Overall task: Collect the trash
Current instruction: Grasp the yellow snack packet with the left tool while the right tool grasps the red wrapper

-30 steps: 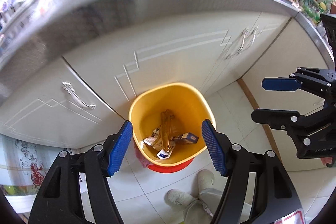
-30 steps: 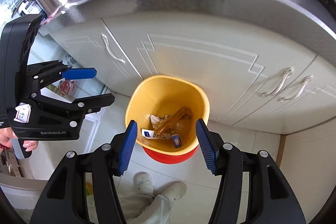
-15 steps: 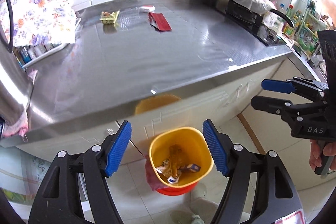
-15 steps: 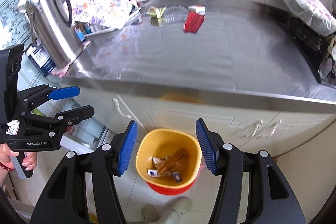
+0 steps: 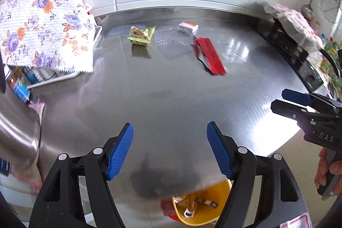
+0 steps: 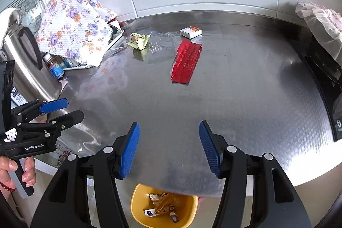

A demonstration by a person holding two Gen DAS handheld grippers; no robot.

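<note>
Along the left of the steel counter [image 6: 213,104], a floral cloth [image 6: 72,27] is draped over a rack, and a steel kettle [image 6: 25,65] with a black handle is shown whole only by the right wrist camera; in the left wrist view it is cut to a blurred flank at the frame edge. Next rightward, near the back wall, a crumpled yellow-green wrapper [image 5: 141,36] is seen, then a small white and orange box [image 5: 188,27], with a red foil packet [image 6: 186,61] lying flat just in front of the box. A clear plastic item between wrapper and packet is faintly made out from the right wrist only. At the far right, a black stove [image 5: 299,61] under a pink cloth borders the counter. Bare steel is left open between the trash and the near edge. Below that edge a yellow bin [image 6: 139,206] holding wrappers is partly hidden. The left gripper [image 5: 170,151] is held wide apart over the near counter, nothing between its pads, and the right gripper [image 6: 169,147] likewise is spread wide and unloaded
</note>
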